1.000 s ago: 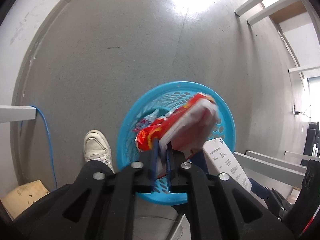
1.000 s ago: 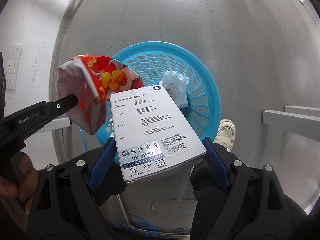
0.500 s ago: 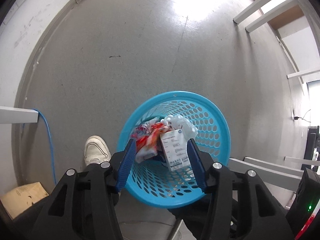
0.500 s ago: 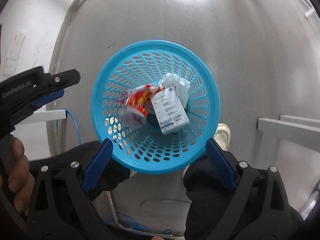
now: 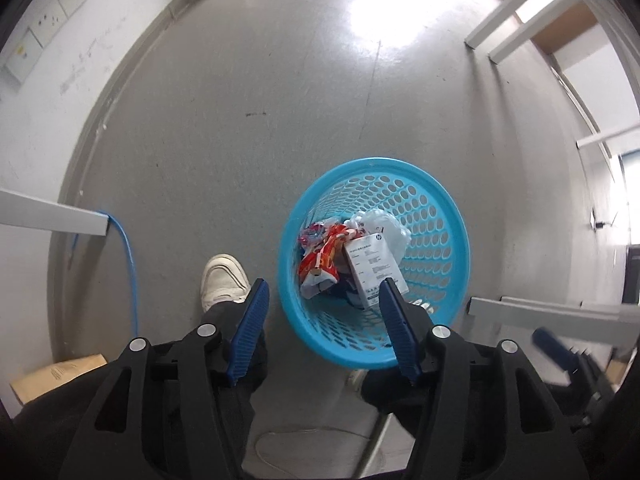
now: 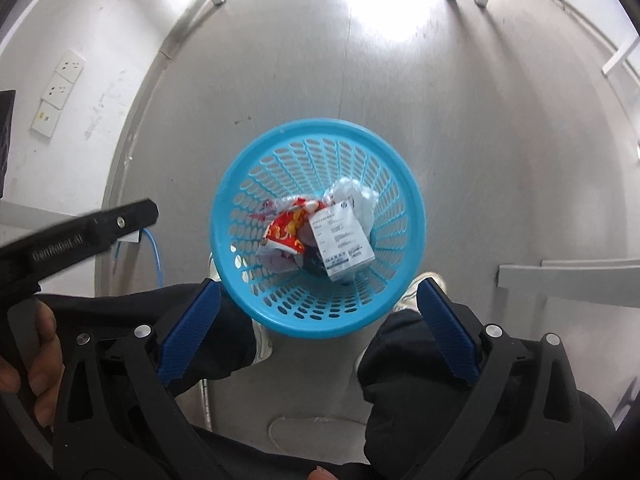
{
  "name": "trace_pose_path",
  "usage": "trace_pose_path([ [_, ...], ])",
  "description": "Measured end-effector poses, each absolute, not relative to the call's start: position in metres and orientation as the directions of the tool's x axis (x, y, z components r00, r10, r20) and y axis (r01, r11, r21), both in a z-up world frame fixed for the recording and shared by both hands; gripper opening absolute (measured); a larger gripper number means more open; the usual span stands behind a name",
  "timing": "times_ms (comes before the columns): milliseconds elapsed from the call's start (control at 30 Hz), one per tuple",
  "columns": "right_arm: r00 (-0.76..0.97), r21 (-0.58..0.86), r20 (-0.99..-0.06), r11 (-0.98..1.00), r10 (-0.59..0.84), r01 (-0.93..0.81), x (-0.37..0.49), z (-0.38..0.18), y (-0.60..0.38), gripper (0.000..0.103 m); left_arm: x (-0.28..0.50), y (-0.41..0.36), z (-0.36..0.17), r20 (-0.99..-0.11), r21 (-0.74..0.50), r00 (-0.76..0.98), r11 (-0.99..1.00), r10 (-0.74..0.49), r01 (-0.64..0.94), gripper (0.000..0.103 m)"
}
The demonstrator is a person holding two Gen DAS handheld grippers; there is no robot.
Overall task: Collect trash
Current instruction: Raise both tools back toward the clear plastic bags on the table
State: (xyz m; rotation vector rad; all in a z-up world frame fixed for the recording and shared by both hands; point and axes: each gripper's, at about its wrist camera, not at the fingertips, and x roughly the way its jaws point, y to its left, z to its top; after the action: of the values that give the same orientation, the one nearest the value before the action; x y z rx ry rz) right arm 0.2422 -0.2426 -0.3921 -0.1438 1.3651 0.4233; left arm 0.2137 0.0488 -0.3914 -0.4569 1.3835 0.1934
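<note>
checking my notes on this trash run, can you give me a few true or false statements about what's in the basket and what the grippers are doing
1. The white box lies inside the blue basket. True.
2. The left gripper is clamped on the red snack wrapper. False: its jaws are opening with nothing between them, and the wrapper lies in the basket.
3. The right gripper holds nothing. True: its jaws are opening wide, empty.
4. The basket lies tipped on its side. False: it stands upright on the grey floor.
5. A white shoe stands beside the basket. True.
</note>
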Motion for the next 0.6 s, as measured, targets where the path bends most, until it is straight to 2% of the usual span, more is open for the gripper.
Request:
trace_pose_path([
  [100,0.184,0.128,-0.959,0.907,0.216,-0.402,0.23,-0.379,-0.245,0.094,0.202,0.043,-0.38,-0.973,-0.169,0.21,0.916,-0.096,-0.363,0.064],
  [200,0.22,0.11,-0.95,0.897,0.221,-0.427,0.218,-0.367,-0.244,0.094,0.193,0.037,-0.369,-0.972,-0.126,0.231,0.934,-0.048,-0.334,0.064],
  [367,0.241,0.112,-0.941,0.889,0.239,-0.444,0.204,-0.351,-0.247,0.094,0.17,0.028,-0.346,-0.952,-0.144,0.299,0.95,-0.058,-0.275,0.074],
  [600,0.272,0.147,-0.921,0.894,0.279,-0.423,0.179,-0.325,-0.264,0.094,0.137,0.022,-0.312,-0.922,-0.126,0.387,0.96,-0.019,-0.252,0.081],
])
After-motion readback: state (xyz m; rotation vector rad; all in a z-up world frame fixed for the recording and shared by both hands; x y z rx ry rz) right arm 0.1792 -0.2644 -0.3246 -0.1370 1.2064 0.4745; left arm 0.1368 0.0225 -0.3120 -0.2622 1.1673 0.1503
